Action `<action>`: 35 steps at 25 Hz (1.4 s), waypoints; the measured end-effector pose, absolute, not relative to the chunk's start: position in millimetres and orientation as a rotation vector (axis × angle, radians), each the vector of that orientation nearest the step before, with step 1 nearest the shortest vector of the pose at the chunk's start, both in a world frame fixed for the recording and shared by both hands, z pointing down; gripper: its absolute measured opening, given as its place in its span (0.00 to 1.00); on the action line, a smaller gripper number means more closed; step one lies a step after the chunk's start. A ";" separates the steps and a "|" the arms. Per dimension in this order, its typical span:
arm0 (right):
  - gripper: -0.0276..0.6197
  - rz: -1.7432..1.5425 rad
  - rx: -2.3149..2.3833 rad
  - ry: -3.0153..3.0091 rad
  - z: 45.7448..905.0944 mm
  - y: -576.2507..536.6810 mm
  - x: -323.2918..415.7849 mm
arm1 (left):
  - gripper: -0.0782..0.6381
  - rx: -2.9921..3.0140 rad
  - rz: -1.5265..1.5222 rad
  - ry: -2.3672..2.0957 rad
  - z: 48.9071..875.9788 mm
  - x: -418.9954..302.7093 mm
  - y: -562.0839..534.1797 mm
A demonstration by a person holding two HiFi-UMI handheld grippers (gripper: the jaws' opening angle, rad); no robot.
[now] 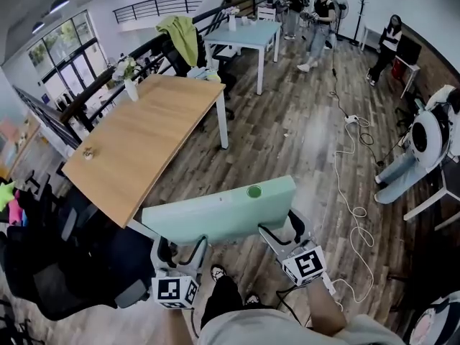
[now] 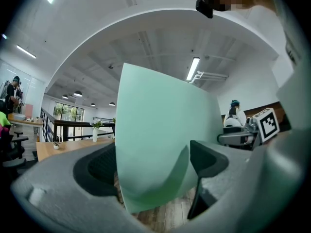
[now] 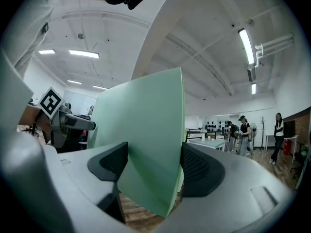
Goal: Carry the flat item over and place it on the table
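Nearest, at 7 o'clock in the head view: left gripper (image 1: 181,246), clenched on the lower edge of the flat item (image 1: 215,210). Shows plainly in the left gripper view, the pale green sheet pinched between both dark pads (image 2: 99,166). At 5 o'clock: right gripper (image 1: 284,232), likewise grasping that same edge, nearer the other end. Held at two spaced spots, probably to keep so wide and thin a sheet from sagging or swinging while carried. Tilted up on edge, off the floor (image 1: 287,135), resting on nothing. Bears a small green round mark (image 1: 254,191) near the top edge; impossible to say what. Blocks most of the outlook ahead in both gripper views.

Just beyond, at 10 o'clock: wooden counter (image 1: 144,135), likely the target. Mostly bare, which suits laying the sheet flat. Carries a vase of flowers (image 1: 129,85) at the far end and a small object (image 1: 89,152) by the left edge, too small to identify. Near corner meets the sheet's left end in the picture; whether the sheet hangs over it, cannot tell.

At 8 o'clock: dark office chair (image 1: 65,264), cut off by the frame. At 3 o'clock: white cable (image 1: 352,192) trailing across the boards. Farthest, around 12 to 1 o'clock: pale blue table (image 1: 244,34) and standing people (image 1: 316,20), too small for detail.
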State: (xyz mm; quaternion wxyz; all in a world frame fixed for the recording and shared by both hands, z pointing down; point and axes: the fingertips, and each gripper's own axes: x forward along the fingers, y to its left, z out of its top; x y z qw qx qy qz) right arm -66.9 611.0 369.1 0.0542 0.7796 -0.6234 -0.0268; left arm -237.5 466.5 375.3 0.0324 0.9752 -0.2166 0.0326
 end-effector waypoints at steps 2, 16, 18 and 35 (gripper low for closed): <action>0.58 -0.078 2.371 -1.892 372.1 593.8 -61.0 | 0.78 3.002 0.104 -0.663 377.5 -232.1 450.3; 0.59 -0.060 2.375 -1.882 371.9 465.7 -17.0 | 0.78 2.997 0.127 -0.629 378.5 -186.2 320.8; 0.59 -0.057 2.375 -1.871 370.3 449.2 -13.8 | 0.78 2.997 0.127 -0.615 378.3 -182.4 303.7; 0.59 -0.079 2.367 -1.856 363.2 354.4 -2.0 | 0.78 2.986 0.090 -0.606 375.7 -170.6 208.9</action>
